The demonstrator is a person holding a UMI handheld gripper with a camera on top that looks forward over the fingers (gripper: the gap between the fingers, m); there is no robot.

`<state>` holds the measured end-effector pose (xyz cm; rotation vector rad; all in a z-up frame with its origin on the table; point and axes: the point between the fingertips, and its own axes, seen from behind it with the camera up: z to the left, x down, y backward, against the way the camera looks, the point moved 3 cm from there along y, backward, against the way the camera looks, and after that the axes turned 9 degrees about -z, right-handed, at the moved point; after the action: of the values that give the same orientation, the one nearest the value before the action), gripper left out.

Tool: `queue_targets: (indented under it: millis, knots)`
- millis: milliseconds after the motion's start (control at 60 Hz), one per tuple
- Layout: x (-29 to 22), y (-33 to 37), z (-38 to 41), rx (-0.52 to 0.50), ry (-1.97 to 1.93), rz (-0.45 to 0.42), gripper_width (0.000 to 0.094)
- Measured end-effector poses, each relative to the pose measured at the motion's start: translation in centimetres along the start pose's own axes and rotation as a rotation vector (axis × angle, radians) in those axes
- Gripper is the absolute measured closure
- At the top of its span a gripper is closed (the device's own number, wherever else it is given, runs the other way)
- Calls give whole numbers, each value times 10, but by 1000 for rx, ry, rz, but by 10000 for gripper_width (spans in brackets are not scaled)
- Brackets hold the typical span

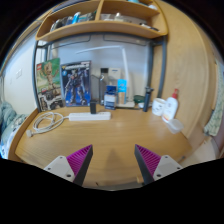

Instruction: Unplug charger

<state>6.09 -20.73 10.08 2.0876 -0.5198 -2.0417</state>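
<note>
Jaws spread wide, my gripper (113, 160) hangs above the wooden surface (110, 135) with nothing between the purple pads (78, 158). Beyond them, at the back of the surface, a white power strip (89, 116) lies flat with a dark charger (94, 107) standing upright on it. A coiled white cable (45, 123) rests to its left. Two boxes with robot artwork (63, 84) lean against the wall, below a shelf (100, 25). White bottles (168, 106) stand at the right.
</note>
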Motion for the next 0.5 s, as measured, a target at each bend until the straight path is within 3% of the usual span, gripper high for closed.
queue_targets:
  millis: [200,500]
  knots:
    - [-5,-120,58,-157,44,-2,64]
    - [-56,-266,110,-248,41,-61,110]
